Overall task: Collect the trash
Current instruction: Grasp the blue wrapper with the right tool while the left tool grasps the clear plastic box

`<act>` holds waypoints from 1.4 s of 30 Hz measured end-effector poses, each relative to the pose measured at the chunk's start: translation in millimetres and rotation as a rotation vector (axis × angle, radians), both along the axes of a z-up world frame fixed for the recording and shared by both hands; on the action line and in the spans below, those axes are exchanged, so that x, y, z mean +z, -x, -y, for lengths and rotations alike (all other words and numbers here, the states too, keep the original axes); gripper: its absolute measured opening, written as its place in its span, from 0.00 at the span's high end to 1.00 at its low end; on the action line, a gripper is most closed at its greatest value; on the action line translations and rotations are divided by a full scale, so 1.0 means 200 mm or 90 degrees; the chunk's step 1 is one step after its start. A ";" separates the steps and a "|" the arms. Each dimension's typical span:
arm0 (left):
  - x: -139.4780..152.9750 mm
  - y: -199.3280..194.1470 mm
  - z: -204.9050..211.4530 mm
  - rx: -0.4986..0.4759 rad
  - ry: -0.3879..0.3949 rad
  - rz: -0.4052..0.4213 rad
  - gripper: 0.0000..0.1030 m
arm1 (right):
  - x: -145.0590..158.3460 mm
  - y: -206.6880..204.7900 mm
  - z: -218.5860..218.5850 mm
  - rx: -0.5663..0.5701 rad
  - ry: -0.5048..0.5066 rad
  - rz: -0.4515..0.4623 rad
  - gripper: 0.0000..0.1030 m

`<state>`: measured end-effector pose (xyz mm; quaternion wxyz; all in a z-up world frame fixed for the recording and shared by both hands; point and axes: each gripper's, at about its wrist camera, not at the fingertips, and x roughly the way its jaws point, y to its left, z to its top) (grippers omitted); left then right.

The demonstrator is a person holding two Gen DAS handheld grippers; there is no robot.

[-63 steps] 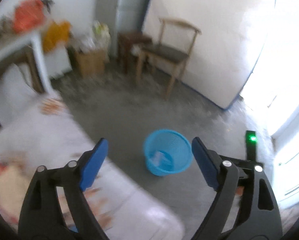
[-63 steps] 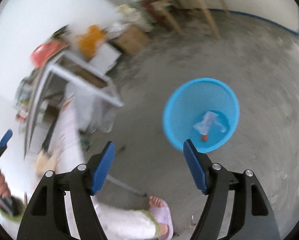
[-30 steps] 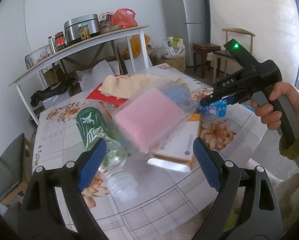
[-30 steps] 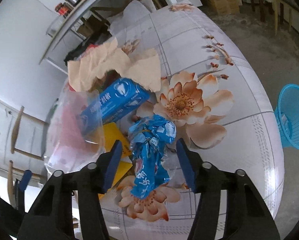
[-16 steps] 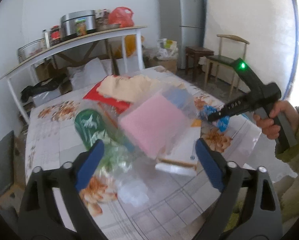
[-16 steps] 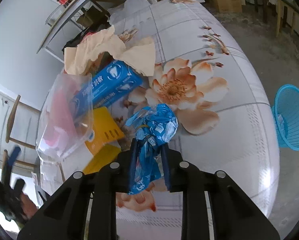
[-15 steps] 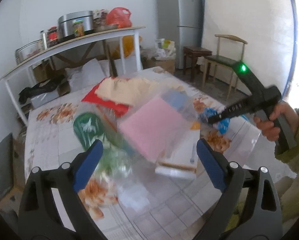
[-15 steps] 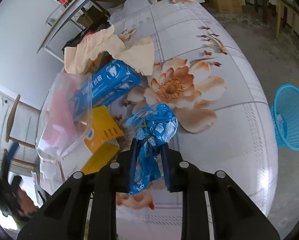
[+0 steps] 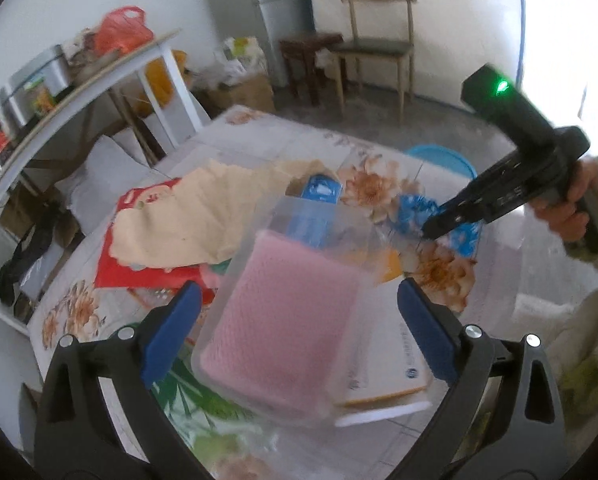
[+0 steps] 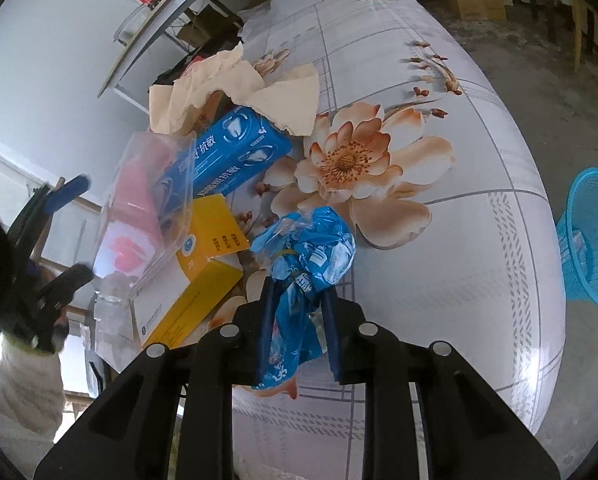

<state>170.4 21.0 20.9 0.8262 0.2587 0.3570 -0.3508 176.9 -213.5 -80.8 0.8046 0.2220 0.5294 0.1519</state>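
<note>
My right gripper [image 10: 298, 322] is shut on a crumpled blue plastic wrapper [image 10: 313, 258] at the near part of the floral table [image 10: 479, 240]. In the left wrist view the same gripper [image 9: 433, 229] pinches the blue wrapper [image 9: 417, 208]. My left gripper [image 9: 299, 332] is open and hovers over a clear bag with a pink pad [image 9: 287, 328], which also shows in the right wrist view [image 10: 139, 208]. A blue mesh basket [image 10: 591, 240] stands on the floor to the right, with its rim showing past the table [image 9: 443, 156].
On the table lie a blue toothpaste box [image 10: 235, 152], a yellow and white box [image 10: 195, 272], tan crumpled paper [image 10: 239, 88], a red packet [image 9: 139, 256] and a green-labelled bottle [image 9: 187, 400]. A white shelf [image 9: 79, 92], a chair [image 9: 375, 48] and a fridge [image 9: 279, 12] stand beyond.
My right gripper stays shut on the blue wrapper and has barely moved. My left gripper has moved closer over the pink-pad bag and tilted.
</note>
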 end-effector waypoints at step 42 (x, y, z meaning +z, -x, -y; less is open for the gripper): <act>0.15 -0.03 -0.03 0.006 0.027 -0.027 0.18 | -0.02 0.03 0.05 -0.006 -0.037 0.020 0.78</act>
